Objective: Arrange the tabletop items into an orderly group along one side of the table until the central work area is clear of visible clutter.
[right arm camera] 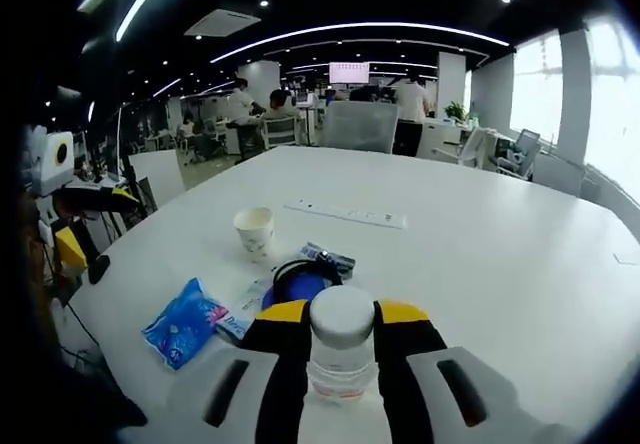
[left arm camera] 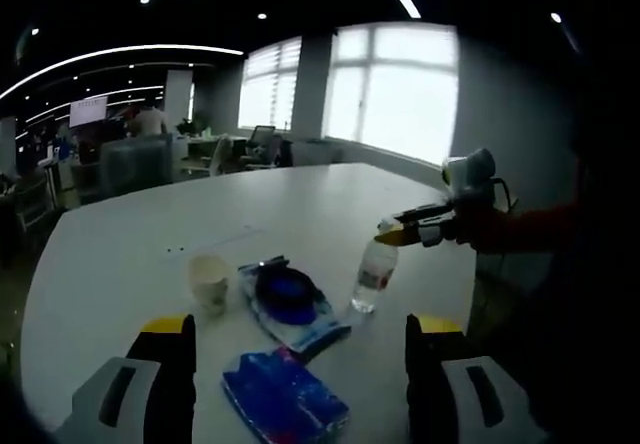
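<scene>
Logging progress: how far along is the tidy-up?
Early. Nothing looks grouped yet. In hand: right gripper shut on the bottle, which stands on the table. Left gripper open, holding nothing. Left: cup, blue packet and blue-lidded item sit mid-table.

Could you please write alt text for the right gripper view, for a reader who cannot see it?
The right gripper grips a clear water bottle by its white-capped neck above a white table. Beyond it lie a blue round object on a packet, a blue pouch and a paper cup, with an open office behind.
</scene>
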Demonstrator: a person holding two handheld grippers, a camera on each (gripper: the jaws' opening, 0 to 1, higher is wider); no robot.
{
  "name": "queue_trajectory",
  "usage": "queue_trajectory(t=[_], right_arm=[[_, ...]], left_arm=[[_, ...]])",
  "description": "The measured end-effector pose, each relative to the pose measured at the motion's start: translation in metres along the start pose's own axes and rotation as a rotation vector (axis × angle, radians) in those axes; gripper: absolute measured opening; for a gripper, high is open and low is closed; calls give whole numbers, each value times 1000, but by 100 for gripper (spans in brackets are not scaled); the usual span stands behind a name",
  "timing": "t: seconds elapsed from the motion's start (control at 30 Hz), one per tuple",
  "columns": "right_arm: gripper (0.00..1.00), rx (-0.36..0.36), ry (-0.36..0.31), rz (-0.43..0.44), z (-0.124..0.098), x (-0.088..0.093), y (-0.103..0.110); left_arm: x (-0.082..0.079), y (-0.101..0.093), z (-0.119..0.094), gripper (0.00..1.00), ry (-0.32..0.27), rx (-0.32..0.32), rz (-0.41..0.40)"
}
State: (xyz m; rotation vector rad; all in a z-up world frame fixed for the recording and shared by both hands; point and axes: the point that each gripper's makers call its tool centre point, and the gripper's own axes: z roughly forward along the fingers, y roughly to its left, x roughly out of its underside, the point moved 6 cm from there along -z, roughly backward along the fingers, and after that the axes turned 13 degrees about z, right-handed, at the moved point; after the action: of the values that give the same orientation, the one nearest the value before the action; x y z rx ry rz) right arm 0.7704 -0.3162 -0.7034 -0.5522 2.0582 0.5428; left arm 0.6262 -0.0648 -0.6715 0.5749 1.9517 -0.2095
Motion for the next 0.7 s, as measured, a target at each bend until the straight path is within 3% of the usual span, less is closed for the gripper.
queue_trajectory(t=[0.33, 0.7], right_arm=[[18, -22, -4, 2, -2, -1, -1], [17, -103, 19, -15, -6, -3, 2]], left_arm=[[-2, -2, 3, 85, 2, 26, 18], [-3, -7, 7, 85, 15, 72, 55]])
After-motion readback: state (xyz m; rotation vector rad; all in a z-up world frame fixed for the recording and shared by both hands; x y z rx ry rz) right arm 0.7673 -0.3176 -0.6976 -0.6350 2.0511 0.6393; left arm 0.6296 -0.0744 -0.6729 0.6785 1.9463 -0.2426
